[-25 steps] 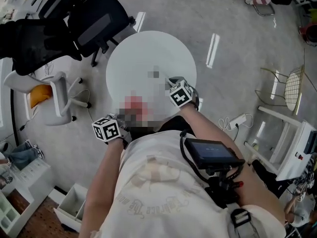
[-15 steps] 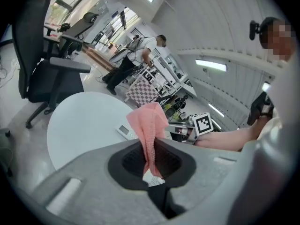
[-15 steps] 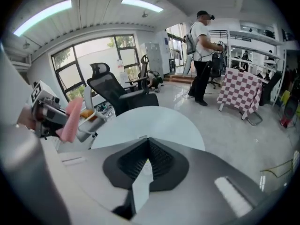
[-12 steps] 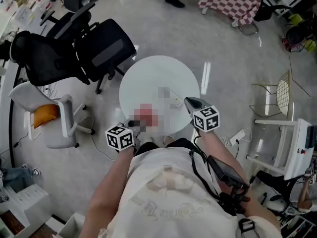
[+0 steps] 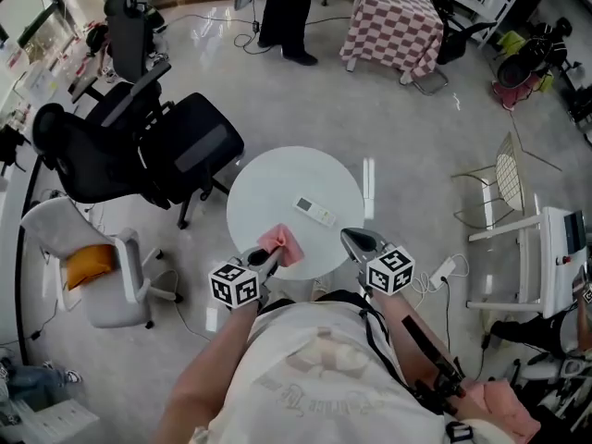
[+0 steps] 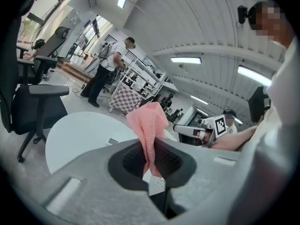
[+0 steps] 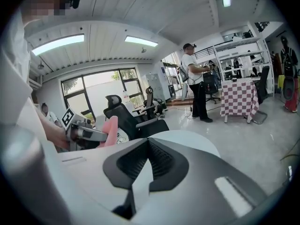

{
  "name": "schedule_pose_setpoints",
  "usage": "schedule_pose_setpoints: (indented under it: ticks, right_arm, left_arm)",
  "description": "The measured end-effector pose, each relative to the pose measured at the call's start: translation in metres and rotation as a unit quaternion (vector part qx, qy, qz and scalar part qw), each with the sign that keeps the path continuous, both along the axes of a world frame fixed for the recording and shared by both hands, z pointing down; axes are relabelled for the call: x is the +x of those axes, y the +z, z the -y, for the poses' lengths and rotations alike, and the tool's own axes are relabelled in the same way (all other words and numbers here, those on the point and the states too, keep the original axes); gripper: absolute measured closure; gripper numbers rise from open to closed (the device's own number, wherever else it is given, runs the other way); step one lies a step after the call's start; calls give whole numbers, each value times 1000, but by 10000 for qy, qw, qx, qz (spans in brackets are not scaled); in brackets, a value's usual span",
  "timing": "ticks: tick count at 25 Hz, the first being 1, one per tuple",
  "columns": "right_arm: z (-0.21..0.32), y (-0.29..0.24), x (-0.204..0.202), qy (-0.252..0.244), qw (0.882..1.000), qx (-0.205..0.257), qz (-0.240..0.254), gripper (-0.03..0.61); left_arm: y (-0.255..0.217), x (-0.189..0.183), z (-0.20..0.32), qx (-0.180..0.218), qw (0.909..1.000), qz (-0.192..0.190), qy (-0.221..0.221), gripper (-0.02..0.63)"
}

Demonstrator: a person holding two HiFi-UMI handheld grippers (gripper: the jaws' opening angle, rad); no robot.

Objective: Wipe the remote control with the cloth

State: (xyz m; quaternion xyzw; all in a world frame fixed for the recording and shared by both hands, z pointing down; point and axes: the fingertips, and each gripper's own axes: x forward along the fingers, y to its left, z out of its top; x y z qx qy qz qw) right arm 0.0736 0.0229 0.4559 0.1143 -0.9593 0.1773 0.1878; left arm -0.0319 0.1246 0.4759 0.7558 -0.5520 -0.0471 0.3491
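Now, remote control (image 5: 316, 211): flat on round white table (image 5: 268, 178), near middle, apart from both grippers.
pink cloth (image 5: 280, 244): pinched, over near table edge.
left gripper (image 5: 266, 259): clamped on pink cloth.
right gripper (image 5: 352, 240): jaws together, empty, beside near table edge.

Head view: from high above, facing steeply down on the round white table (image 5: 277, 183), well off from it. Left gripper view: low, close behind its own jaws, facing across the table toward the right gripper (image 6: 183, 130). Right gripper view: equally close, facing back at the left gripper (image 7: 101, 135). Shared by all three: table, cloth (image 5: 282, 245), black chair (image 5: 185, 151), checked table (image 5: 393, 17), standing person (image 5: 287, 7).
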Motion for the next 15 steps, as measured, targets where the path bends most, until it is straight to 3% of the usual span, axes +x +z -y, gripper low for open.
schedule_pose_setpoints:
  ticks: [8,15]
  right_arm:
    - [-34,-7,22,287,9995,107,113,571]
    - [-48,-4,47,356,9992,140,127,571]
  left_arm:
    - [-2,29,-14,123,9984,70,546,595]
    - [-3,52,-21,172,9975,131,676,595]
